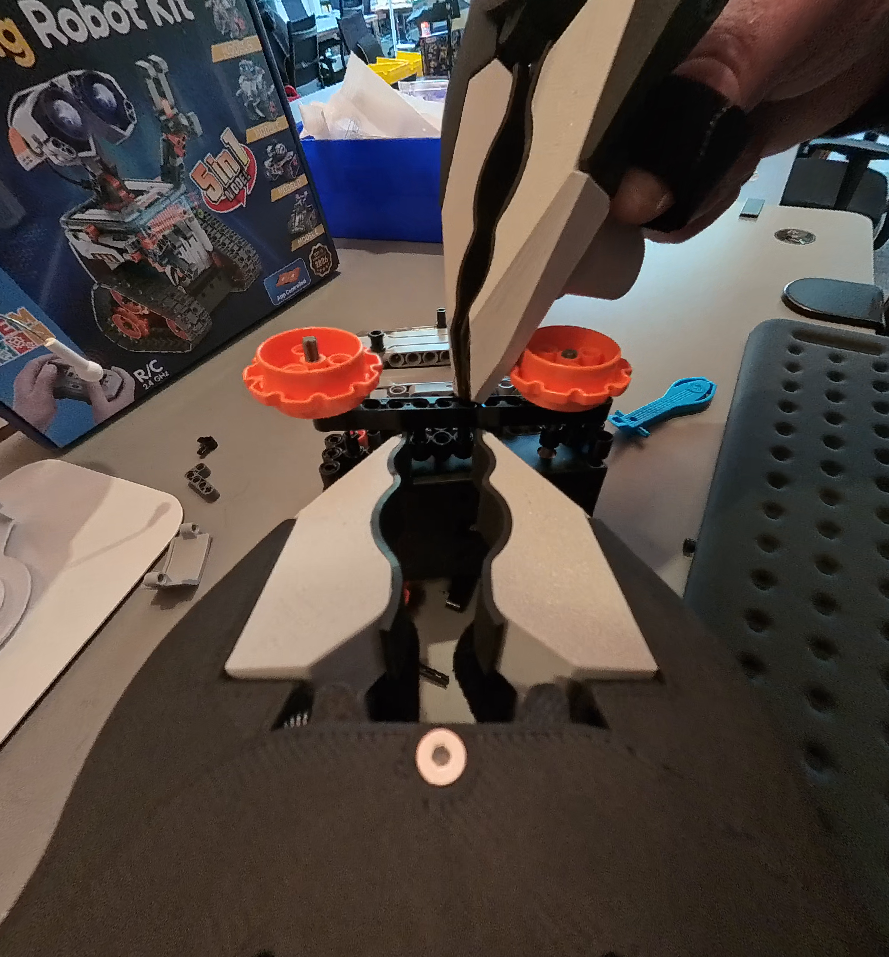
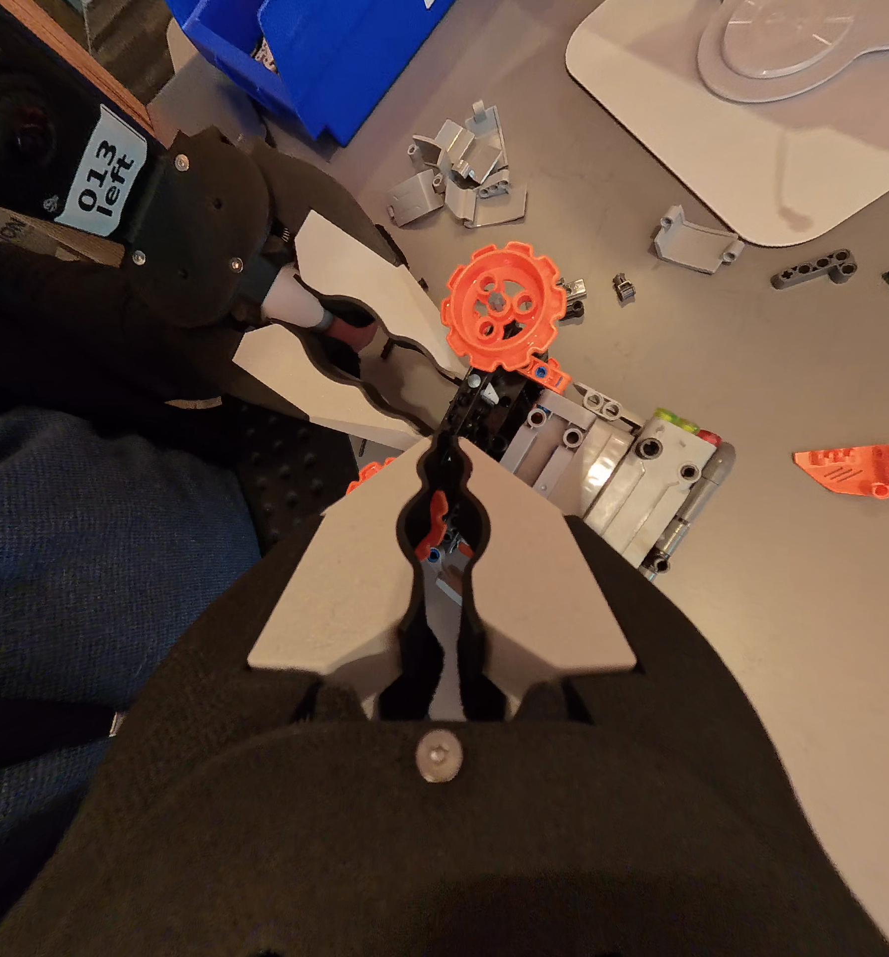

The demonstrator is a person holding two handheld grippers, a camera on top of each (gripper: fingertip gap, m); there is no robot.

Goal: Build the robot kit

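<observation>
Right now my left gripper (image 1: 440, 448) has its fingers clamped on the black underside of the brick model (image 1: 463, 414), which sits on the bench (image 1: 406, 279) close to the edge by my lap. I judge that this grip is there to brace the model, since it is top-heavy with an orange wheel (image 1: 312, 370) at one end of its black beam and a second orange wheel (image 1: 569, 365) at the other.

My right gripper (image 2: 445, 448) stands steeply over the beam between the two wheels. Its fingers are drawn almost together, tips on the beam. I cannot tell whether a small piece is nipped between them. A hand (image 1: 794, 103) grips its handle.

The left wrist view alone shows the printed kit box (image 1: 121, 207) standing toward the far left of the bench, the blue bin (image 1: 375, 186) behind it, and a blue plastic tool (image 1: 665, 401) lying just right of the model.

The right wrist view, looking down, shows the grey block (image 2: 613, 476) that the beam is fixed to. It also shows a heap of loose grey panels (image 2: 458, 171), a lone orange panel (image 2: 854, 471) well apart from them, and the white pad (image 2: 742, 155) at the far corner.
</observation>
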